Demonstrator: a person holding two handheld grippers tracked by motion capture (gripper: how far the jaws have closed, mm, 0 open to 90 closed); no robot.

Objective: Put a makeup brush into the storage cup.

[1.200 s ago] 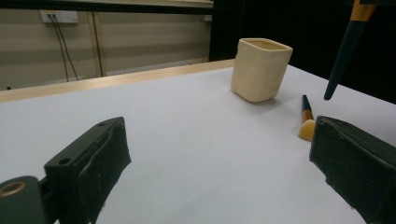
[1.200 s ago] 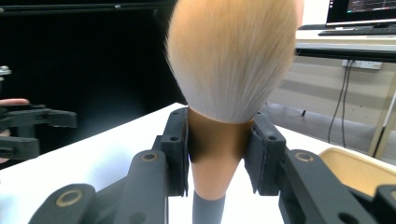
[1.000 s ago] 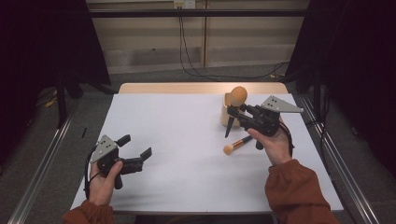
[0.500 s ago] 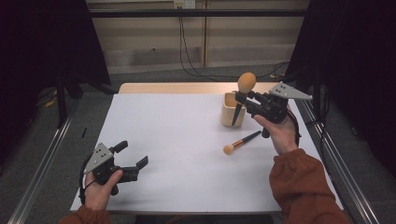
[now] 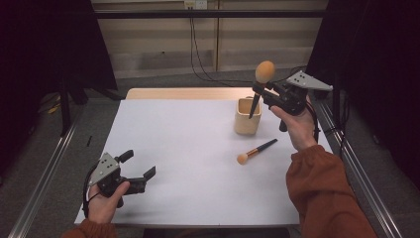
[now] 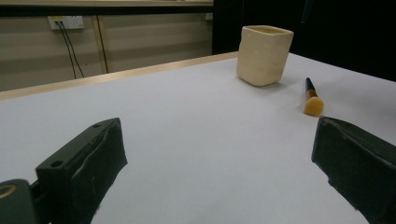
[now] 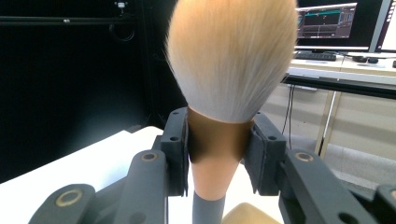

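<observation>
Most of the counter (image 5: 173,148) lies bare: the whole left and middle of the high view, from the far wooden edge down to the near edge, offers open passage. Obstacles cluster at the upper right. The beige cup (image 5: 247,116) stands upright there, and the small brush (image 5: 256,151) lies flat just below it, slanting toward the right edge. Between cup and small brush a narrow strip stays free. The big brush (image 5: 261,84) hangs tilted above the cup, blocking its mouth from overhead.
</observation>
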